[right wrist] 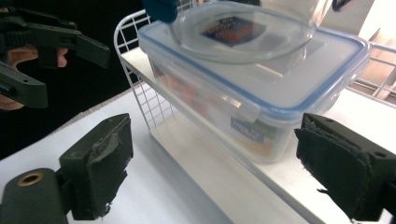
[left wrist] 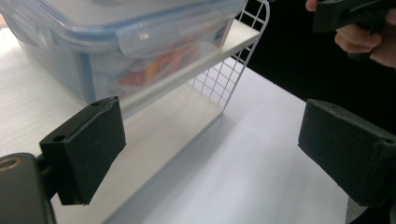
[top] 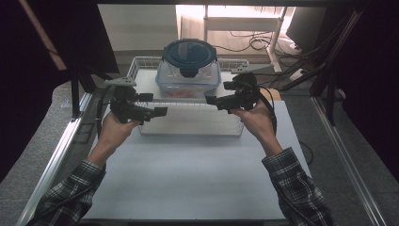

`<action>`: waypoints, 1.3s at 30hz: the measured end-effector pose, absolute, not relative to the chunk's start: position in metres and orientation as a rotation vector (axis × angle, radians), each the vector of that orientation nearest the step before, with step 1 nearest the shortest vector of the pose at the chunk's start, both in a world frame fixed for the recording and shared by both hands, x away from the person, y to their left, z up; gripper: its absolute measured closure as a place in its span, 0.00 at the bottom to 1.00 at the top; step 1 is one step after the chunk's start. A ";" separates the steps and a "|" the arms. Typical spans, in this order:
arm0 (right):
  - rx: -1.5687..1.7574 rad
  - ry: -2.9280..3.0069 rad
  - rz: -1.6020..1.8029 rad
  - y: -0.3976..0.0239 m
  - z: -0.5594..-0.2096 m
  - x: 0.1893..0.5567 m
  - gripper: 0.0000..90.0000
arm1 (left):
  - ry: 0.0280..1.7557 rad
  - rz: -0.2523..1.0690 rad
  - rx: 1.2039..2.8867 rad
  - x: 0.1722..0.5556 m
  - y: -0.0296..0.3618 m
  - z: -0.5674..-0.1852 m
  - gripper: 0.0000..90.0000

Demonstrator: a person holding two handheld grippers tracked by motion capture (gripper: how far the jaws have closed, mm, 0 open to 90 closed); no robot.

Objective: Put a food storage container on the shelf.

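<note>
At the centre top of the high view, a clear storage box (top: 188,79) with a blue-edged lid stands on the white wire rack (top: 141,62), a round dark-lidded container (top: 189,52) on top. The left tongs (top: 160,111) and right tongs (top: 211,100) hang just before the rack, both wide open and empty, above the white desk (top: 188,174).
</note>
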State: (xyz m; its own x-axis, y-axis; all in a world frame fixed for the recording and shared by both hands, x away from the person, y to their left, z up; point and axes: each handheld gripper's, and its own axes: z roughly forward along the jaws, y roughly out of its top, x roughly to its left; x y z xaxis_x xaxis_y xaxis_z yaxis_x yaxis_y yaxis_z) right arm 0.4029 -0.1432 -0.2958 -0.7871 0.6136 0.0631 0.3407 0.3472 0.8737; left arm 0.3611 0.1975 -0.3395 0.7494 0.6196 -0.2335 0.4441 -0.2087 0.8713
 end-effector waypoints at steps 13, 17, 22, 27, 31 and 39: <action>0.814 2.352 1.394 -0.149 -0.309 0.387 0.05 | 0.820 0.233 1.879 0.347 0.195 -0.360 0.05; 0.805 2.353 1.392 -0.149 -0.313 0.383 0.04 | 0.816 0.226 1.885 0.344 0.193 -0.365 0.04; 0.798 2.357 1.392 -0.149 -0.318 0.378 0.04 | 0.808 0.212 1.919 0.339 0.189 -0.371 0.03; 0.796 2.367 1.397 -0.149 -0.324 0.375 0.04 | 0.802 0.209 1.944 0.336 0.185 -0.378 0.03; 0.805 2.380 1.398 -0.149 -0.332 0.372 0.03 | 0.802 0.207 1.948 0.333 0.184 -0.383 0.03; 0.820 2.383 1.386 -0.155 -0.344 0.366 0.03 | 0.813 0.186 1.931 0.327 0.186 -0.393 0.03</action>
